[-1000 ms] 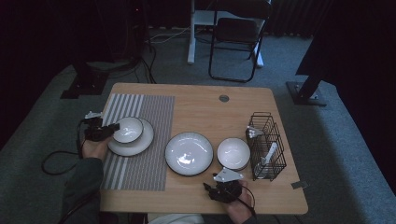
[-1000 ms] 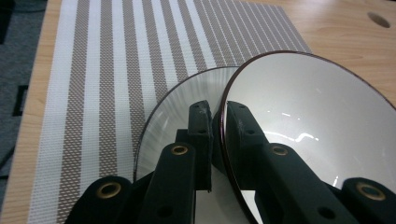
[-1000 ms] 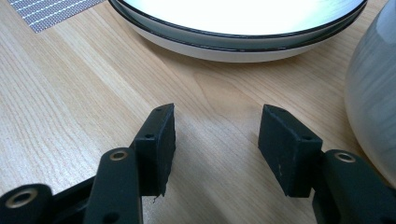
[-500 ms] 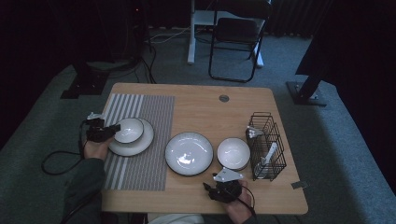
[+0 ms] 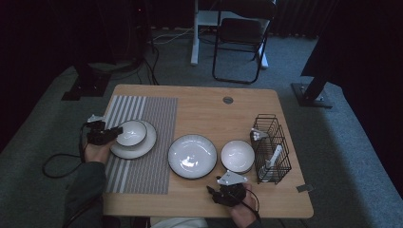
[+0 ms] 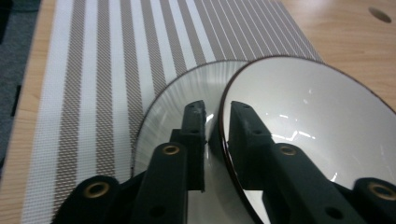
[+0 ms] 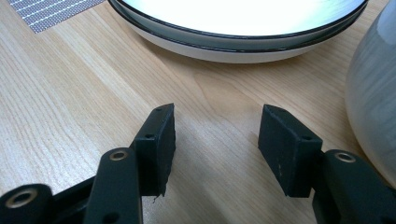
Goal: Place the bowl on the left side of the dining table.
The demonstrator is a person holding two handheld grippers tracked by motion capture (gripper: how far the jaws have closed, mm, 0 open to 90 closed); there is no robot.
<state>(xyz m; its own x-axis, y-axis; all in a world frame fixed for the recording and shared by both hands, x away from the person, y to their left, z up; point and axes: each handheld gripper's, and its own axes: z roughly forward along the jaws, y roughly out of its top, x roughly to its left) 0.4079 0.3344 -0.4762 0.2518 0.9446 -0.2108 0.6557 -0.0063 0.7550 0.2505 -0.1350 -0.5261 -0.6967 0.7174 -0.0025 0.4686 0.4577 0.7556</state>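
Striped matting (image 5: 152, 118) covers the left part of the wooden surface (image 5: 214, 109), and on it sits 1 shallow plate (image 5: 124, 151) with the small bowl (image 5: 131, 132) resting in it. Your left gripper (image 5: 113, 134) is at that bowl's near-left edge. In the left gripper view its 2 jaws straddle the dark rim of the small bowl (image 6: 308, 107), 1 outside over the plate (image 6: 173, 107) and 1 inside. They have just been opening, and a sliver of gap shows by the outer jaw, so they are parted and not pinching the rim. The risk here is pulling away too soon: if you lift or draw back while the inner jaw is against the wall, you would likely tip the bowl or drag it off centre on the plate, and it could clatter onto the mat. Further right come 1 large plate (image 5: 192, 156), then a 2nd bowl (image 5: 237, 156), then the wire basket (image 5: 273, 147) with cutlery. Your right gripper (image 7: 217, 126) waits near the front edge (image 5: 227, 190), jaws spread wide over bare wood with nothing between them. The large plate's rim lies just ahead of it and the 2nd bowl just beside it, so a careless push forward would probably knock either one.
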